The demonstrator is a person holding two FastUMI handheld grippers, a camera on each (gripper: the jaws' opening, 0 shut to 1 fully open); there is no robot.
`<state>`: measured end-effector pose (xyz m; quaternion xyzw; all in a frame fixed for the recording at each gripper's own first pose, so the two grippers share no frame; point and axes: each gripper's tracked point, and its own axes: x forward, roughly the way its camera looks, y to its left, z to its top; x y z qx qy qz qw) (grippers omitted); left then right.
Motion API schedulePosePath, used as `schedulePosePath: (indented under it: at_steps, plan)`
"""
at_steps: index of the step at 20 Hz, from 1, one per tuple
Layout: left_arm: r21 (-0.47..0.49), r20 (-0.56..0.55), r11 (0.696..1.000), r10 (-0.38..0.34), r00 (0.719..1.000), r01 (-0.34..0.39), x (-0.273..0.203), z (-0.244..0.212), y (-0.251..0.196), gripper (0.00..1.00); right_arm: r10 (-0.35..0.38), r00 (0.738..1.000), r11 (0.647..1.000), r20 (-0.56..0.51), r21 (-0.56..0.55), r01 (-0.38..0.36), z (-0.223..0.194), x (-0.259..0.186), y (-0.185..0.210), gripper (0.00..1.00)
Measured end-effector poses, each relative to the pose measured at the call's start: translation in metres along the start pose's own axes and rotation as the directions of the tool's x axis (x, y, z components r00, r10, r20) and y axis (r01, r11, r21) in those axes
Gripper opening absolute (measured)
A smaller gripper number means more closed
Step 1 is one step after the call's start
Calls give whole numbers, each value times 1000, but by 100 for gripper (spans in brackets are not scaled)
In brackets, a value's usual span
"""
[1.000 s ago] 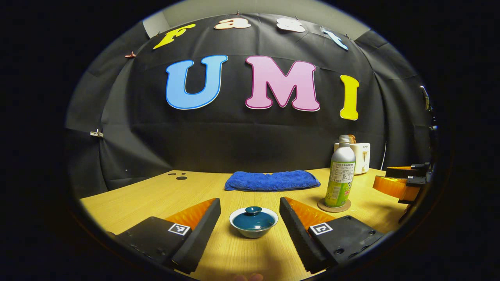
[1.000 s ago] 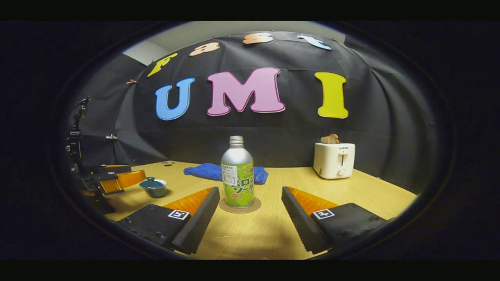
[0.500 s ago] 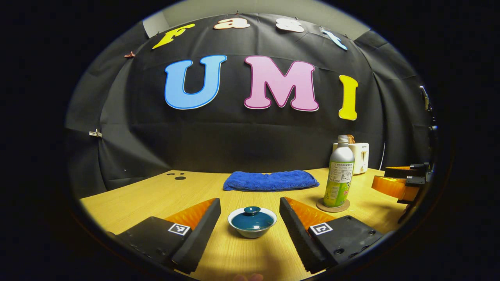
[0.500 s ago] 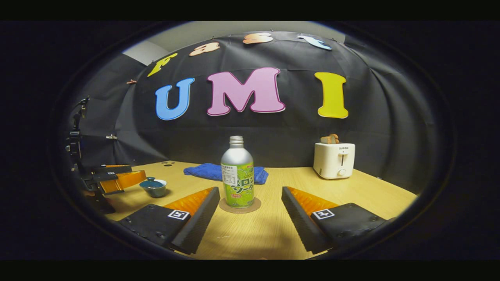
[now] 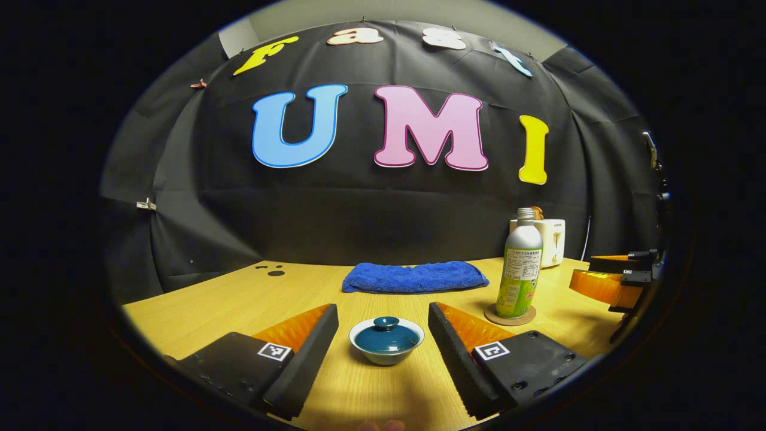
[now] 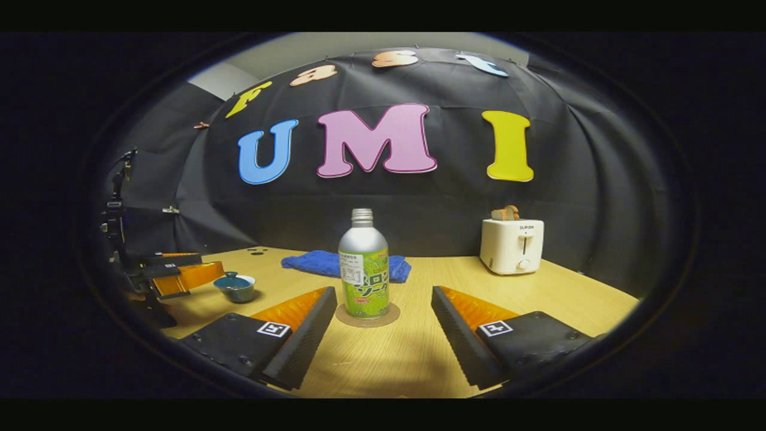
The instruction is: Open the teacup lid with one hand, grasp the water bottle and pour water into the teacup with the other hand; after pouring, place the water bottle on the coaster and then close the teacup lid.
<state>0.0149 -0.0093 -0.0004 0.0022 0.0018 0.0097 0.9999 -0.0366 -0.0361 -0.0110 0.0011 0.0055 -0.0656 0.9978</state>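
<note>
On the wooden bench (image 5: 227, 302), a small teacup (image 5: 386, 347) is sitting between the spread fingers of the left gripper (image 5: 383, 326), touching neither. Its bowl is looking pale grey-white outside, and a glossy teal lid (image 5: 386, 336) with a round knob is resting squarely on it, closing it. The left gripper is standing released, jaws wide apart with nothing in them.

Off to the cup's right, the water bottle (image 6: 364, 269) is standing upright on a round brown coaster (image 6: 367, 315). Its upper half is showing bare silver metal narrowing to a threaded neck, seemingly uncapped, though the top is too small to be sure; a bright green label is wrapping the lower half. In the right gripper view the bottle is lying ahead of the right gripper (image 6: 383, 308), whose fingers are likewise gaping, released and gripping nothing.

Behind both, a folded blue towel (image 5: 416, 277) is lying flat, and a white toaster (image 6: 512, 245) is sitting near the wall with bread poking out.
</note>
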Motion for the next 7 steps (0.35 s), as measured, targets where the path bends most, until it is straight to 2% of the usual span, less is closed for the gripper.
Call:
schedulePosePath:
  at_steps: [7]
  plan:
    - [0, 0, 1000, 0, 1000, 0, 0, 0, 0, 95, 0, 1000, 1000, 0, 0, 0, 0, 0, 0, 98]
